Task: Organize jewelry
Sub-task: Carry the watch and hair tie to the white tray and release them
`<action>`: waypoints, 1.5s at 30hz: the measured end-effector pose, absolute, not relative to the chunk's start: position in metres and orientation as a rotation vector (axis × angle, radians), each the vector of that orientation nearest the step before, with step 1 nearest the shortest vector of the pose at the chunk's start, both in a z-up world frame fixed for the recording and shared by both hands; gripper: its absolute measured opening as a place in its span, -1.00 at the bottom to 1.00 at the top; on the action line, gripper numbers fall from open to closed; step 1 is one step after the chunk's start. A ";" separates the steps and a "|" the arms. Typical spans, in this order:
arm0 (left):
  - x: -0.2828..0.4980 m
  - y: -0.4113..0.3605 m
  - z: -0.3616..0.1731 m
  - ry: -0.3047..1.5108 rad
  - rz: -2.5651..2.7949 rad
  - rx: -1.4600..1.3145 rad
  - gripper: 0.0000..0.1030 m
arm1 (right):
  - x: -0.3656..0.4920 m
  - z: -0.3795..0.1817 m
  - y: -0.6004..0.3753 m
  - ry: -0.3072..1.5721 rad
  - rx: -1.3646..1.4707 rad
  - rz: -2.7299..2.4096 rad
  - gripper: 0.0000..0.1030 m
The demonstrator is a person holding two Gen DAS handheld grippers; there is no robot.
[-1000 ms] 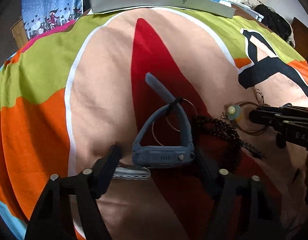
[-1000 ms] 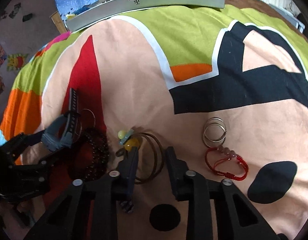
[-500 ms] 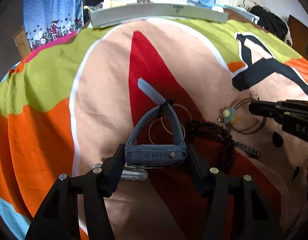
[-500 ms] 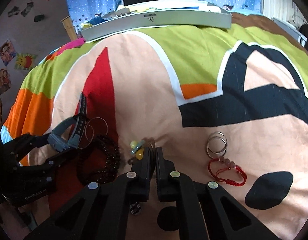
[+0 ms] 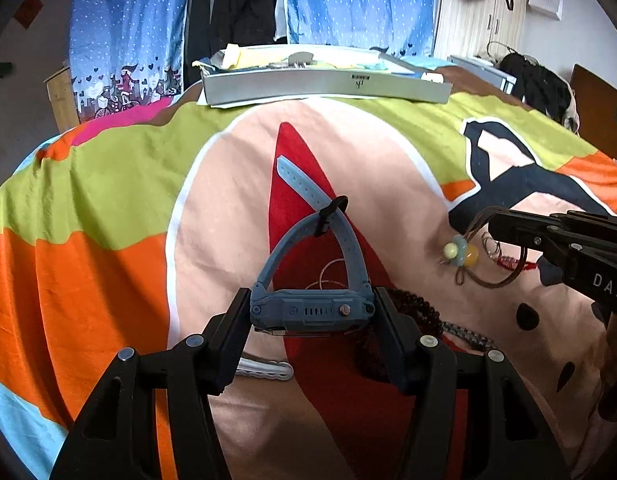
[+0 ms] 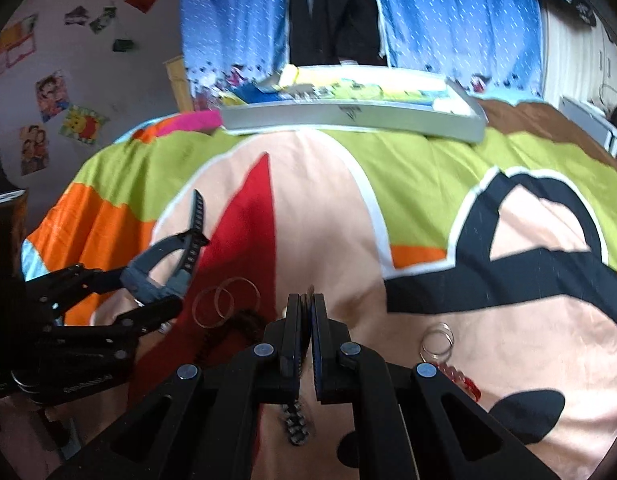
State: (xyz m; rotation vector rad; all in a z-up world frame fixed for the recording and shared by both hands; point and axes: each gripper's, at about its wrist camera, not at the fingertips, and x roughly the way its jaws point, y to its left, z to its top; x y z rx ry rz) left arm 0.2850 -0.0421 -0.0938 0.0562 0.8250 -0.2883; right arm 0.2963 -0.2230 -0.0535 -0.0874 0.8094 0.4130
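My left gripper (image 5: 312, 314) is shut on a blue-grey watch (image 5: 312, 312), gripping its case and holding it above the bedspread with the strap looping forward. In the right wrist view the watch (image 6: 160, 276) hangs at the left. My right gripper (image 6: 307, 310) is shut on a brown cord bracelet (image 5: 488, 256) with yellow and pale-blue beads (image 5: 460, 254), which dangles lifted off the cloth. Thin hoop rings (image 6: 224, 304), a dark bead necklace (image 5: 424, 316), silver rings (image 6: 438, 344) and a red bracelet (image 6: 460, 380) lie on the bedspread.
A long grey tray (image 5: 324, 84) with yellow and blue items sits at the far edge of the colourful bedspread (image 5: 108, 184). A silver clasp piece (image 5: 264, 370) lies under the left gripper. Blue curtains hang behind; a dark bag (image 5: 540, 84) is at the far right.
Both grippers rose from the bedspread. The left one closed on the watch and lifted it. The right one closed on the cord bracelet and raised it too.
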 end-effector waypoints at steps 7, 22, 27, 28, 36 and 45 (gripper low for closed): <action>0.283 -0.036 -0.075 0.789 -0.268 -0.021 0.04 | 0.297 -0.031 -0.214 0.723 -0.084 0.448 -0.91; 0.361 -0.043 0.008 0.683 -0.294 -0.154 0.04 | 0.381 0.047 -0.225 0.426 0.005 0.426 -0.91; 0.424 -0.060 0.026 0.652 -0.293 -0.149 0.04 | 0.432 0.053 -0.252 0.358 0.079 0.380 -0.91; 0.437 -0.064 0.027 0.655 -0.295 -0.155 0.04 | 0.439 0.050 -0.258 0.352 0.089 0.369 -0.91; 0.510 -0.109 0.010 0.721 -0.321 -0.133 0.04 | 0.490 0.021 -0.314 0.391 0.199 0.295 -0.91; 0.544 -0.136 -0.031 0.853 -0.301 -0.121 0.04 | 0.514 -0.009 -0.340 0.523 0.284 0.273 -0.87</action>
